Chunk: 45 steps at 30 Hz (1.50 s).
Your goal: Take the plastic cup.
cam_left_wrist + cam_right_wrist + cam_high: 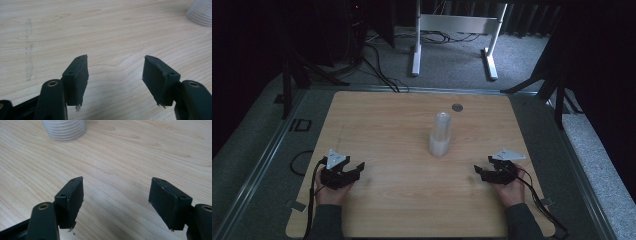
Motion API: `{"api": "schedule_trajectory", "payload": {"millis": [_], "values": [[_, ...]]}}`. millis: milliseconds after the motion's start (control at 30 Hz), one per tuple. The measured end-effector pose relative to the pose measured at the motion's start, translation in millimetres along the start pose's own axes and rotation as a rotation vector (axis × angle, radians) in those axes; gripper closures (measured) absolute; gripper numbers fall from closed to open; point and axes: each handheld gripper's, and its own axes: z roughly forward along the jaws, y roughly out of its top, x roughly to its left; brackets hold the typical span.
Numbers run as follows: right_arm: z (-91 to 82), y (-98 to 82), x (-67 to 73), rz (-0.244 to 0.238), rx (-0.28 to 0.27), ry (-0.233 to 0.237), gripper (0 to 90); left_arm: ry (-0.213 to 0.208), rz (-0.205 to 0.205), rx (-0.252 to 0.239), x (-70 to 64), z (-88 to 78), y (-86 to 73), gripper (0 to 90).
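Observation:
A tall stack of clear ribbed plastic cups (440,134) stands upright near the middle of the wooden table (402,200). Its base shows at the top right of the left gripper view (201,13) and at the top left of the right gripper view (64,130). My left gripper (353,169) rests low over the table at the front left, open, with bare wood between its jaws (115,58). My right gripper (482,167) sits at the front right, also open, with nothing between its jaws (116,180). Both point inward toward the cups, well short of them.
A small round metal disc (456,107) is set in the table behind the cups. A white table frame (452,25) and loose cables (379,70) lie on the carpet beyond the far edge. A cable trails from each gripper off the front edge.

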Motion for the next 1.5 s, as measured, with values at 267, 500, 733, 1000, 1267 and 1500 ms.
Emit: {"api": "schedule_trajectory", "payload": {"millis": [267, 500, 733, 1000, 1267, 1500], "values": [[-0.9, 4.3, 8.0, -0.054, 0.017, 0.007, 26.5, -0.001, 0.056, -0.015, -6.3, 1.1, 0.8, 36.6], [-3.3, 6.4, 10.8, -0.078, 0.019, -0.004, 28.0, -0.015, 0.056, -0.01, -7.8, 1.7, 4.0, 36.6], [-12.2, 14.4, 10.9, -0.098, 0.026, 0.0, 34.7, -0.066, 0.07, -0.031, -13.7, -1.5, 13.6, 36.6], [-16.1, 29.4, 12.5, -0.118, 0.025, 0.034, 38.6, -0.101, 0.082, -0.035, -18.8, 0.7, 29.1, 36.5], [-25.3, 47.3, 17.2, -0.147, -0.023, 0.052, 43.0, -0.148, 0.136, -0.053, -29.8, 5.7, 48.3, 35.6], [-29.1, 60.4, 20.9, -0.195, -0.034, 0.043, 42.1, -0.168, 0.183, -0.056, -43.6, 16.4, 64.1, 35.9]]}}
